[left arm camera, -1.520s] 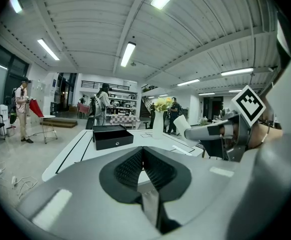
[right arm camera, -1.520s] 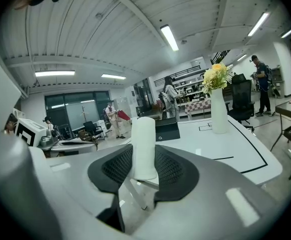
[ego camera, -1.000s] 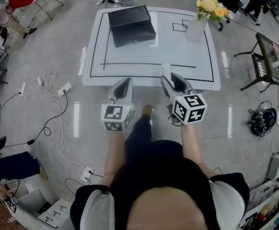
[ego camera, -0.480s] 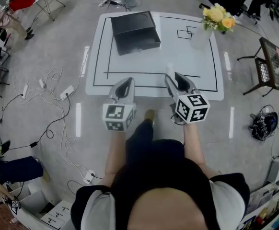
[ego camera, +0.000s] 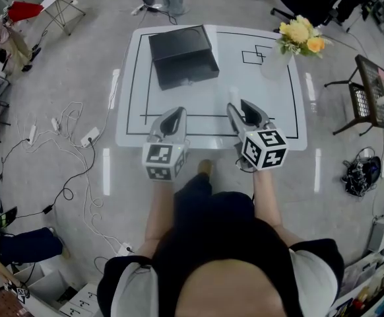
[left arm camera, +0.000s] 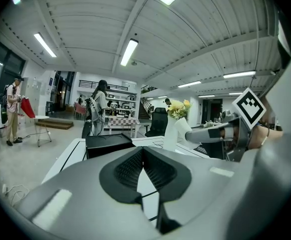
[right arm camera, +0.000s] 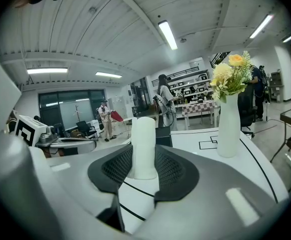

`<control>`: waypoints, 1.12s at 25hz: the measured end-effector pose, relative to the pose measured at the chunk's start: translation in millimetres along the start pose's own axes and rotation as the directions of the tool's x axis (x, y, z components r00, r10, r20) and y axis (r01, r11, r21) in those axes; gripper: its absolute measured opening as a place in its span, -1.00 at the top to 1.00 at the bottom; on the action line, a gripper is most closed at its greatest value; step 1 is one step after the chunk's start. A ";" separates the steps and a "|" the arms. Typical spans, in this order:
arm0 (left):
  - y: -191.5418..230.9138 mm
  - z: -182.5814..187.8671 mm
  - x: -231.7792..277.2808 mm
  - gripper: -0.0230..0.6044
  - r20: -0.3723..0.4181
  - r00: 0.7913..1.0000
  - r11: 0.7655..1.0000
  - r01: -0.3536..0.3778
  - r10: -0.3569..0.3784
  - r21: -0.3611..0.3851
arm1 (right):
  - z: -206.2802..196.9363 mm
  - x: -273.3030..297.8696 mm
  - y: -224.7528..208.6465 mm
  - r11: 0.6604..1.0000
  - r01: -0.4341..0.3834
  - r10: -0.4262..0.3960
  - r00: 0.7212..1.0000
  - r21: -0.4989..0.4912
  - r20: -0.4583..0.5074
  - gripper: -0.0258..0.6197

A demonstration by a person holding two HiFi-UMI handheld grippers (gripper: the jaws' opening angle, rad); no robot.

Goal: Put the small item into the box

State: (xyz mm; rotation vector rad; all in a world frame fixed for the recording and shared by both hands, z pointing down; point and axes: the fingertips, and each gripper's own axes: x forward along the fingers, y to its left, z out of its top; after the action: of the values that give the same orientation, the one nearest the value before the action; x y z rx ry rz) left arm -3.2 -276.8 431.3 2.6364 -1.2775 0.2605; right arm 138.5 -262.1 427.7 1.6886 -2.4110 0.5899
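- One white tube (right arm camera: 144, 146) is gripped between the right gripper (ego camera: 237, 105) jaws.
- Left gripper (ego camera: 173, 113) jaws are closed and empty.
- Black box (ego camera: 182, 55) sits upper left on the table (ego camera: 258, 91).

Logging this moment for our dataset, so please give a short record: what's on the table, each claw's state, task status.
table: white, black lines marked on it
black box: far left part of table
vase: white, yellow flowers, far right
right claw: shut on white cylinder
left claw: shut, nothing held
task: cylinder not yet in box
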 end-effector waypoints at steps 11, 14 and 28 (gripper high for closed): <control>16.3 10.5 38.8 0.90 -0.006 1.000 1.000 0.013 -0.013 0.002 | 16.9 30.0 -21.3 1.000 0.013 -0.013 1.000 -0.011 -0.003 0.50; 23.4 9.6 52.1 0.90 -0.008 1.000 1.000 0.014 -0.014 -0.003 | 20.0 38.9 -30.9 1.000 0.023 -0.023 1.000 -0.015 -0.009 0.50; 48.9 9.1 84.8 0.90 -0.006 1.000 1.000 0.023 -0.023 -0.019 | 25.3 68.5 -39.9 0.999 0.031 -0.032 0.999 -0.033 -0.023 0.50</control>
State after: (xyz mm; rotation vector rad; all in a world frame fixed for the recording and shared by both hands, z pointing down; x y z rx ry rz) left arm 10.7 -372.7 448.2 2.6303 -1.2410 0.2519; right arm 153.6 -343.4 436.7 1.6943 -2.3602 0.5598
